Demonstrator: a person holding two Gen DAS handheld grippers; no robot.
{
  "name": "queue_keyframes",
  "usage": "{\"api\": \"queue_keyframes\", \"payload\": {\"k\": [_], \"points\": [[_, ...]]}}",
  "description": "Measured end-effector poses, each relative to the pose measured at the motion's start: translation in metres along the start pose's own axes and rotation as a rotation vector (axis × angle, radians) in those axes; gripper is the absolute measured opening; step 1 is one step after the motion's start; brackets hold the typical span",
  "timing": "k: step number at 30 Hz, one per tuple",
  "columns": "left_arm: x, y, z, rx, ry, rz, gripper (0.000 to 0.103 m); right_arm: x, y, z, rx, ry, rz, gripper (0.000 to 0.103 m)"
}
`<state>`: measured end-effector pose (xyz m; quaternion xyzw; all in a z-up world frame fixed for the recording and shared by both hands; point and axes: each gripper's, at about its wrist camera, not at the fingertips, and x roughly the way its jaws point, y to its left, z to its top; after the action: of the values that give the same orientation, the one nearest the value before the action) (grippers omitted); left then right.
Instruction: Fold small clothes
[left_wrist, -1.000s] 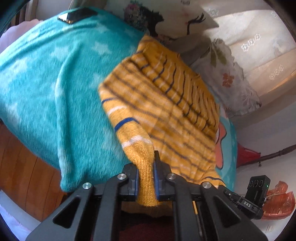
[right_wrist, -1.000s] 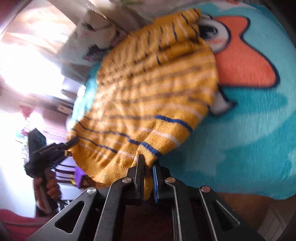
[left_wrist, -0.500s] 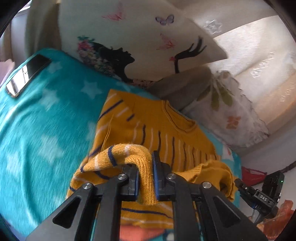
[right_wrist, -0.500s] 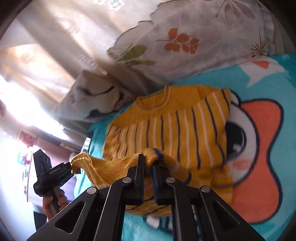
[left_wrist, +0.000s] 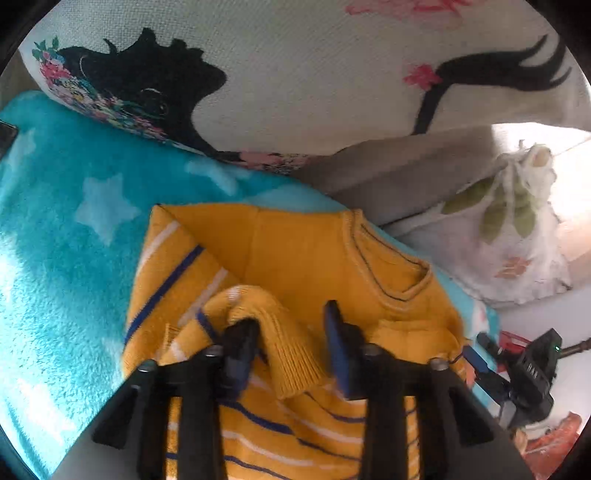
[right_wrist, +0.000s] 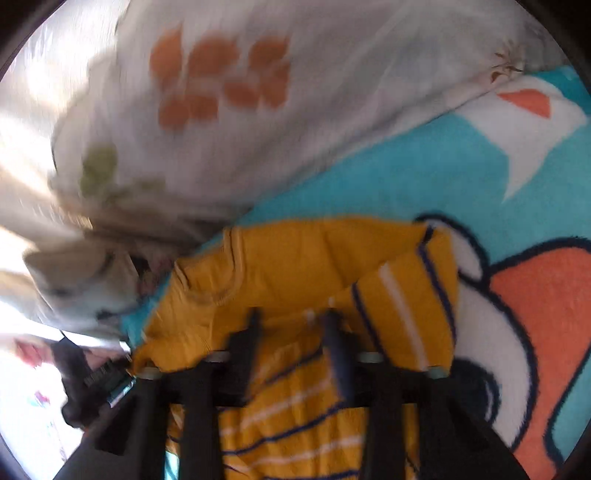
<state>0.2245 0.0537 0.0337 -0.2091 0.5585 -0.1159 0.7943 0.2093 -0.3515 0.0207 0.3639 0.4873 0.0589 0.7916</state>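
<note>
A small yellow sweater (left_wrist: 295, 258) with navy and white stripes lies on a turquoise blanket (left_wrist: 74, 229), its lower half folded up toward the collar. My left gripper (left_wrist: 290, 332) is open, jaws apart, with the ribbed hem lying loose between the fingers. In the right wrist view the same sweater (right_wrist: 295, 266) lies folded below my right gripper (right_wrist: 291, 332), which is open with cloth under it. This view is blurred.
A white pillow (left_wrist: 314, 74) with a black figure print lies just beyond the collar. A floral pillow (right_wrist: 221, 110) lies at the back right. The other gripper shows at the left wrist view's right edge (left_wrist: 524, 373). The blanket carries an orange fish print (right_wrist: 535, 314).
Both grippers carried the sweater's hem forward over its body to the collar, then opened and let go. One second ago both were shut on the hem.
</note>
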Motion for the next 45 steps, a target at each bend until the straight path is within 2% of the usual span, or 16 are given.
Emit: {"api": "queue_keyframes", "payload": {"k": [1,6,11,14,18,21,23,24,26,28,29,31,34,37,41,45], "points": [[-0.001,-0.001,0.001,0.000,0.000,-0.015,0.050,-0.006,-0.002,0.003,0.017,-0.028,0.016,0.065],[-0.024,-0.007,0.000,0.030,-0.047,-0.054,0.063,-0.028,0.000,0.013,0.030,-0.089,0.007,0.067],[-0.057,0.005,0.002,0.011,-0.149,-0.036,0.075,-0.014,0.049,-0.017,-0.189,-0.012,0.002,0.066],[-0.057,0.009,-0.003,0.027,-0.117,-0.024,0.075,0.007,0.063,-0.039,-0.287,0.067,-0.008,0.066],[-0.035,-0.005,-0.011,0.137,-0.048,0.006,0.075,0.043,0.066,-0.052,-0.351,0.121,-0.097,0.066],[-0.012,-0.013,-0.006,0.210,-0.028,0.102,0.075,0.060,0.065,-0.049,-0.401,0.117,-0.182,0.065],[0.001,-0.001,0.008,0.173,-0.034,0.158,0.075,0.063,0.067,-0.044,-0.433,0.105,-0.214,0.065],[0.005,0.010,0.015,0.122,-0.032,0.158,0.075,0.065,0.069,-0.040,-0.439,0.107,-0.228,0.065],[0.009,0.039,0.026,0.000,-0.021,0.112,0.075,0.068,0.070,-0.033,-0.440,0.106,-0.243,0.064],[0.001,0.054,0.031,-0.050,-0.040,0.054,0.075,0.067,0.067,-0.026,-0.438,0.093,-0.270,0.064],[-0.005,0.057,0.032,-0.053,-0.044,0.056,0.075,0.066,0.064,-0.022,-0.434,0.082,-0.288,0.064],[-0.020,0.061,0.033,-0.043,-0.067,0.086,0.075,0.055,0.051,-0.012,-0.394,0.057,-0.304,0.064],[-0.049,0.068,0.028,-0.052,-0.085,0.061,0.075,0.032,0.038,-0.005,-0.324,0.017,-0.276,0.065],[-0.083,0.072,0.013,-0.031,-0.118,0.088,0.076,-0.004,0.024,-0.008,-0.298,-0.047,-0.294,0.068],[-0.110,0.076,-0.020,-0.020,-0.129,0.109,0.080,-0.057,-0.006,-0.029,-0.236,-0.079,-0.248,0.068],[-0.114,0.082,-0.059,-0.048,-0.095,0.092,0.080,-0.093,-0.027,-0.060,-0.199,-0.073,-0.210,0.070]]}}
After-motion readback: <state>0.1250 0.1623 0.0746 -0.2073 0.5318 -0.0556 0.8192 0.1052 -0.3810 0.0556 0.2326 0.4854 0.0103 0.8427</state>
